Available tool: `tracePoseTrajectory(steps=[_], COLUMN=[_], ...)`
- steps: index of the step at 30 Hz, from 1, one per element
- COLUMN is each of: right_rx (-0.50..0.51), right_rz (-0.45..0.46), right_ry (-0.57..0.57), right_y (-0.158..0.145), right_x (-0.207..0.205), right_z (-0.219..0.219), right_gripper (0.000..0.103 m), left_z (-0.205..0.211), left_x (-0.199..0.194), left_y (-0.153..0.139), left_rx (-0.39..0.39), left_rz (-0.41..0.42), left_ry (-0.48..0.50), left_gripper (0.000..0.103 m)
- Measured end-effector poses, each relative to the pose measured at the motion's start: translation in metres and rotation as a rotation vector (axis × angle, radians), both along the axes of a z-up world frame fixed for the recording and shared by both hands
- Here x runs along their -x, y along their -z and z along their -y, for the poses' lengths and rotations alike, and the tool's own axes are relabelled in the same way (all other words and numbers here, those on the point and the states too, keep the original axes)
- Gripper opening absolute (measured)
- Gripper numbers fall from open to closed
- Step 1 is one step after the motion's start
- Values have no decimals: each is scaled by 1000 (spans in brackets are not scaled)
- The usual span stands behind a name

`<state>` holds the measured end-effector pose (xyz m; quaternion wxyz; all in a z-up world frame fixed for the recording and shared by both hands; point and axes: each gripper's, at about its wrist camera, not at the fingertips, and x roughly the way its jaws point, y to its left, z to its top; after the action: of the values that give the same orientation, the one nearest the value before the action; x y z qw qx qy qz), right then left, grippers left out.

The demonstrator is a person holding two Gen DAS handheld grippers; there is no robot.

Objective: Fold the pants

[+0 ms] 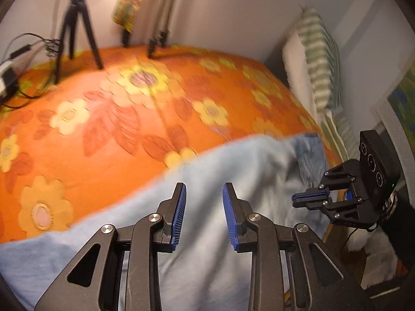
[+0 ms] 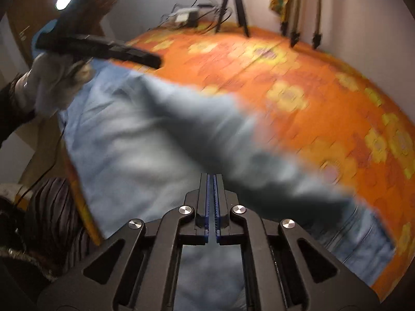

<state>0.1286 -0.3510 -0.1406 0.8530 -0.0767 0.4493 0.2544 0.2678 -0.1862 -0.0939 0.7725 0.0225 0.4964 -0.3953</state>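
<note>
Light blue pants [image 1: 233, 171] lie spread on the orange flowered bedspread [image 1: 124, 108]. My left gripper [image 1: 204, 189] is open and empty, hovering over the pants. My right gripper [image 1: 298, 199] shows at the right of the left wrist view with its blue pads closed together above the pants' waist end; nothing shows between the pads. In the right wrist view the right gripper [image 2: 211, 177] is shut just above the pants [image 2: 145, 134], which run along the near edge of the bedspread [image 2: 311, 83]. The left gripper [image 2: 155, 61] shows at upper left, blurred.
Tripods [image 1: 75, 23] stand at the far side of the bed, with cables and a box [image 1: 7, 75] at the left. A striped pillow [image 1: 319, 57] leans against the wall on the right. A wooden door [image 2: 52, 26] stands behind the left hand.
</note>
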Motion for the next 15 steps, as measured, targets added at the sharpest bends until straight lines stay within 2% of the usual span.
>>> tracePoseTrajectory(steps=[3, 5, 6, 7, 8, 9, 10, 11, 15], right_rx=[66, 55, 33, -17, -52, -81, -100, -124, -201], right_rz=[-19, -12, -4, -6, 0, 18, 38, 36, -108], right_ry=[-19, 11, 41, 84, 117, 156, 195, 222, 278], right_y=[15, 12, 6, -3, -9, -15, -22, -25, -12], right_x=[10, 7, 2, -10, -18, -27, -39, -54, -111], right_z=[-7, -3, 3, 13, 20, 29, 37, 46, 68], right_gripper=[4, 4, 11, 29, 40, 60, 64, 64, 64], left_z=[10, 12, 11, 11, 11, 10, 10, 10, 4], left_x=[11, 15, 17, 18, 19, 19, 19, 19, 14], left_y=[17, 25, 26, 27, 27, 27, 27, 26, 23], left_rx=[-62, -69, -70, -69, -67, -65, -63, -60, -51], left_rz=[-10, -26, -28, -29, -30, -30, -27, -25, -20], left_ry=[40, 50, 51, 50, 50, 48, 45, 43, 20], left_gripper=[27, 27, 27, 27, 27, 27, 27, 27, 27])
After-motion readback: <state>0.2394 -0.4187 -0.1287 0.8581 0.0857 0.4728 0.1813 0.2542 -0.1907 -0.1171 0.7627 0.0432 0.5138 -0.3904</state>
